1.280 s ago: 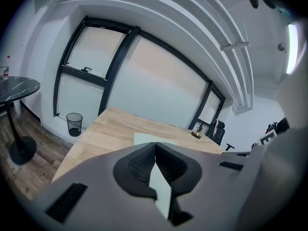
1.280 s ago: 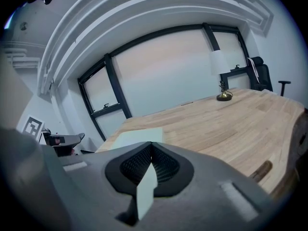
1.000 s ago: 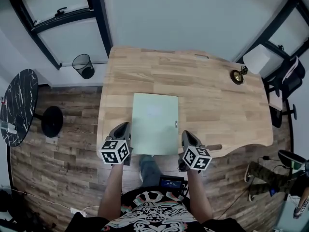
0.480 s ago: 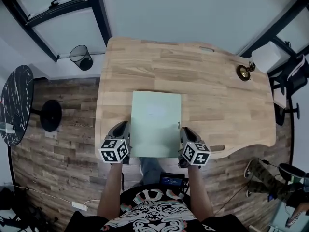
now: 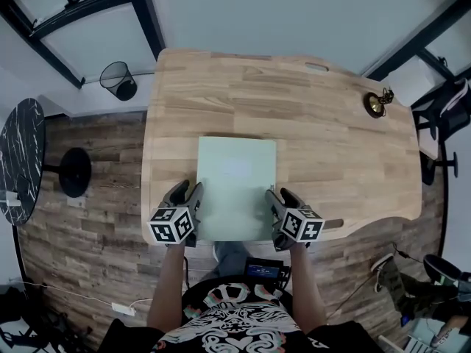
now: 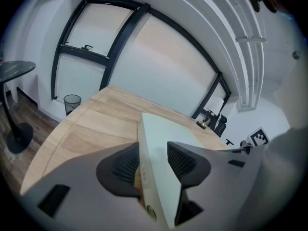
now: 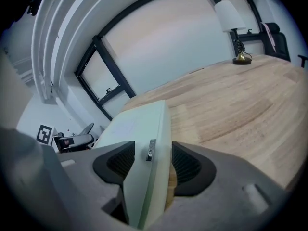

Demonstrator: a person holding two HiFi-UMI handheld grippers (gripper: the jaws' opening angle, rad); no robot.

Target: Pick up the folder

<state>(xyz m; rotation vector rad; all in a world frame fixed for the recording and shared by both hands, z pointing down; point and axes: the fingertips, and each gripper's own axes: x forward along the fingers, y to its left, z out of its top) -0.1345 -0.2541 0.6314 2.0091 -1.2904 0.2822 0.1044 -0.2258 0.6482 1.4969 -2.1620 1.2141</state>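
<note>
The flat, pale green rectangular folder (image 5: 235, 186) lies on the light wood-grain desk (image 5: 331, 138) near its front edge. The left gripper (image 5: 188, 191) and right gripper (image 5: 278, 195) each straddle one side edge. Their jaws have just been opening and stand spread, ribbed dark pads not clamping the folder.

Walls: plain white (image 5: 280, 13), evenly lit, no hard shadows.
Window: dark metal frame (image 5: 142, 13), pale panes, on the far left wall.
Floor: wood planks (image 5: 96, 219) in mixed browns and greys.
Desk: light wood top (image 5: 331, 153), rounded corners, far edge against the wall.
Lamp: brass base (image 5: 376, 104) on the desk's far right corner, white shade (image 5: 412, 79).
Wastebasket: black mesh (image 5: 118, 80), by the desk's far left corner.
Side table: round, dark marbled top (image 5: 18, 160), black disc foot (image 5: 73, 173).
Chair: dark (image 7: 275, 40), beyond the lamp.
</note>
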